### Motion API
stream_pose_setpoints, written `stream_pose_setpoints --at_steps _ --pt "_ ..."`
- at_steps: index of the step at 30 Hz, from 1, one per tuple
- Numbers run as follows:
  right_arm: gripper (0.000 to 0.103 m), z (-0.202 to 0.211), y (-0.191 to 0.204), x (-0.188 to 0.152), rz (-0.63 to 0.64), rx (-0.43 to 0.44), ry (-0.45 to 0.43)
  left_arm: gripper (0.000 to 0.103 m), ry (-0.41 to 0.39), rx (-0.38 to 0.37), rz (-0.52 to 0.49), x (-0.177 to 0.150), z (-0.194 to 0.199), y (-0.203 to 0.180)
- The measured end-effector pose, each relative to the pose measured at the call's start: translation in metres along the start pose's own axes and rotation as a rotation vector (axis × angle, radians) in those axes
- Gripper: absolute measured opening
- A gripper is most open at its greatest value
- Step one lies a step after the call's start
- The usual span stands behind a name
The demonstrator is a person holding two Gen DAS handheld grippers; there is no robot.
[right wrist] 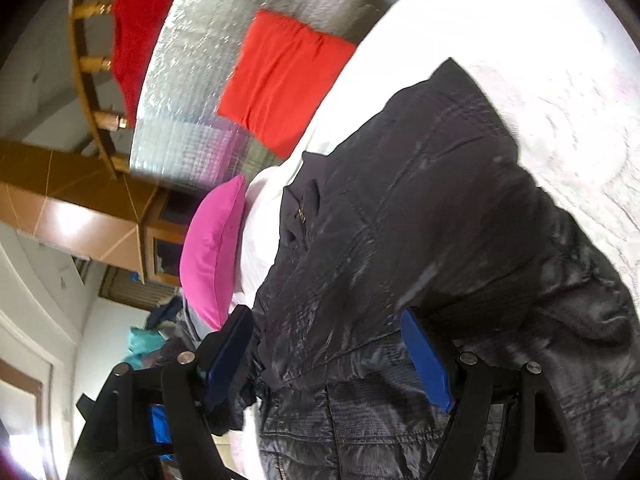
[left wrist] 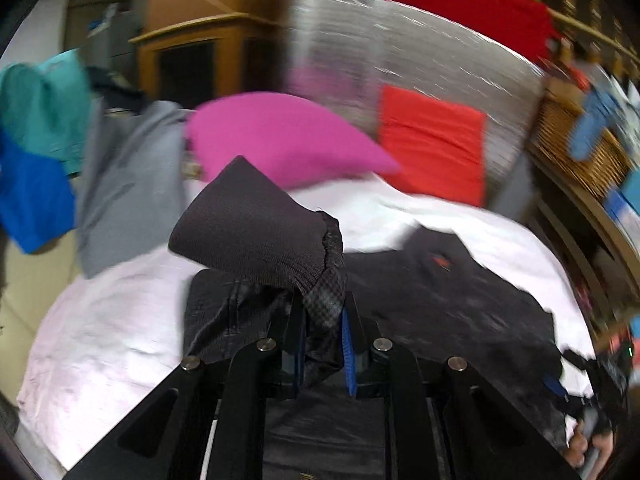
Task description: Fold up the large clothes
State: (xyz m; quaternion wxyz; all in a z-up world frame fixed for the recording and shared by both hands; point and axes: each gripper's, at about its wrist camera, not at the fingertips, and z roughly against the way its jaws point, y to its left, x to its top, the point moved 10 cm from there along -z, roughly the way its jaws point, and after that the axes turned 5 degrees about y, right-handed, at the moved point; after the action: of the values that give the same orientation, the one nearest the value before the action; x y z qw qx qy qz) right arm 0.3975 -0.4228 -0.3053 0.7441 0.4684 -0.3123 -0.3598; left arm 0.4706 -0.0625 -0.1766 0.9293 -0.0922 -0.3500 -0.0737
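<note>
We are folding a big black jacket (right wrist: 420,208) on a bed (left wrist: 100,320) with a white cover, and we are only at the start of the job

The jacket is lying spread out over the white cover, and most of it is still flat and open. We are not seeing any neat fold in it yet

Our left hand-held gripper (left wrist: 324,320) is pinching tight on the sleeve (left wrist: 256,228). The knit cuff end is sticking up and flopping over above the two black fingers, and the shiny cloth is squeezed between them. The sleeve is lifted off the bed, so we are thinking this is the first fold, bringing the sleeve in over the body of the jacket

Our right hand-held gripper (right wrist: 332,356) is standing wide apart. Its blue pads (right wrist: 428,360) are sitting on each side of the jacket's lower part, close over the cloth, but they are not squeezing it. We are holding nothing with it right now

A pink pillow (left wrist: 280,136) and a red pillow (left wrist: 432,140) are resting at the far end of the bed, clear of the jacket. Other clothes (left wrist: 36,152) are hanging at the side, blurry

What is left looks like nearly all of it: laying this sleeve down, folding the other sleeve in, then folding the body over and making it smooth
</note>
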Motion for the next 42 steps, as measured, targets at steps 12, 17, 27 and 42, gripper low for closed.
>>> stream_pose_setpoints --at_steps 12,17,27,42 --pt "0.079 0.026 -0.013 0.017 -0.042 0.041 -0.019 0.016 0.25 -0.099 -0.136 -0.121 -0.075 -0.147" --pt "0.079 0.025 -0.013 0.017 -0.05 0.05 -0.01 0.019 0.361 -0.116 -0.054 -0.149 -0.095 -0.138" --pt "0.079 0.022 -0.004 0.008 0.011 0.043 0.027 0.046 0.384 -0.158 -0.083 -0.171 -0.033 -0.132" --pt "0.08 -0.014 0.049 -0.099 0.355 -0.045 0.292 0.059 0.102 0.147 0.07 -0.113 0.039 0.015"
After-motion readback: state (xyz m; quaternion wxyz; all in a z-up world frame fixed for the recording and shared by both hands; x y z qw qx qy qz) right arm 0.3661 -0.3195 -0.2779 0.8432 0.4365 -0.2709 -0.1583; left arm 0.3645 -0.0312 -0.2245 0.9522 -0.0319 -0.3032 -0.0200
